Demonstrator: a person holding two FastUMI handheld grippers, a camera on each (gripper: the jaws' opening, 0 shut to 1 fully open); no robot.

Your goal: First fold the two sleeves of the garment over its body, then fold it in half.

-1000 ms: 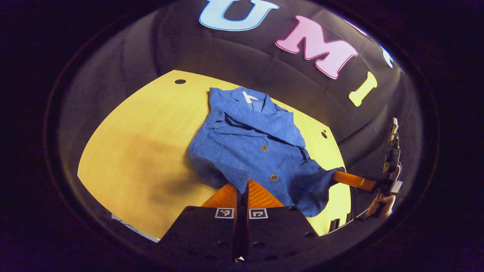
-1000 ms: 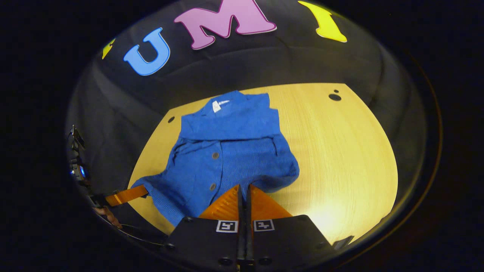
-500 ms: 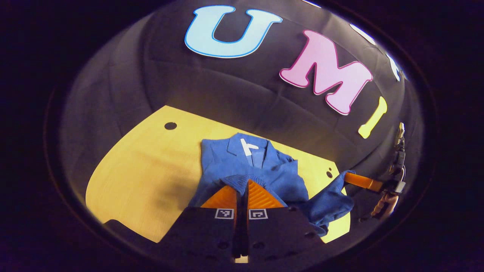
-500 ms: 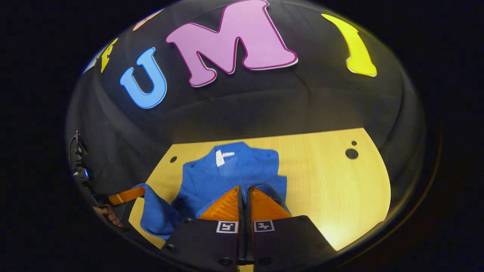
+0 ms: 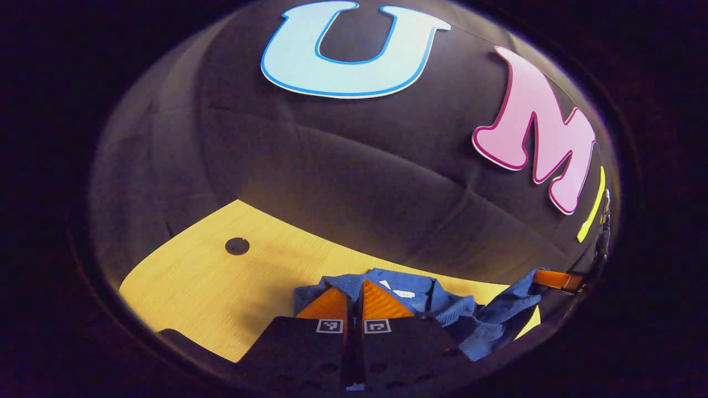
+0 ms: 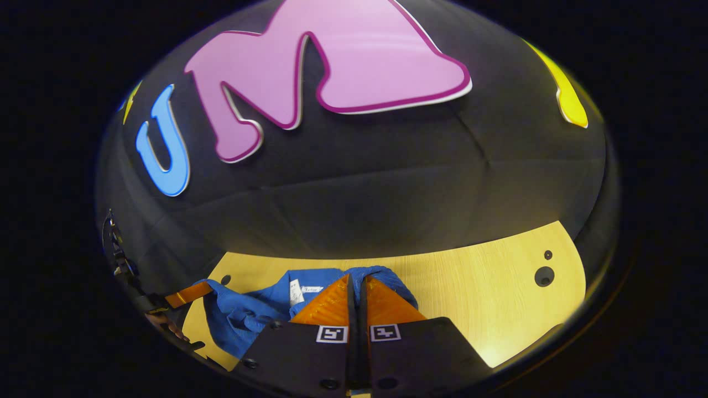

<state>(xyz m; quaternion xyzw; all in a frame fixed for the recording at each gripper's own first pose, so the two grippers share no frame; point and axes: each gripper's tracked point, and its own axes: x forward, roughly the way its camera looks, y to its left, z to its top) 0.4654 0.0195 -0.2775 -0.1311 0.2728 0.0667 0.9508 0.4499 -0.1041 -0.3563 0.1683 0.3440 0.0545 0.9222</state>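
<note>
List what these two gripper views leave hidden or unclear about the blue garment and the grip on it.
- Left gripper view: the left gripper blocks the near part of the garment, so the fold line and sleeves are unseen.
- Right gripper view: the right gripper covers the hem it pinches; how much cloth sits between the fingers is unclear.
- Both views: the lower edge cuts off the table, hiding its near side.

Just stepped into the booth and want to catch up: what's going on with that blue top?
A person holds a gripper in each hand. The left gripper and the right gripper are each shut on an edge of the blue garment, carrying it toward the collar end on the wooden table, apparently mid-fold in half.
</note>
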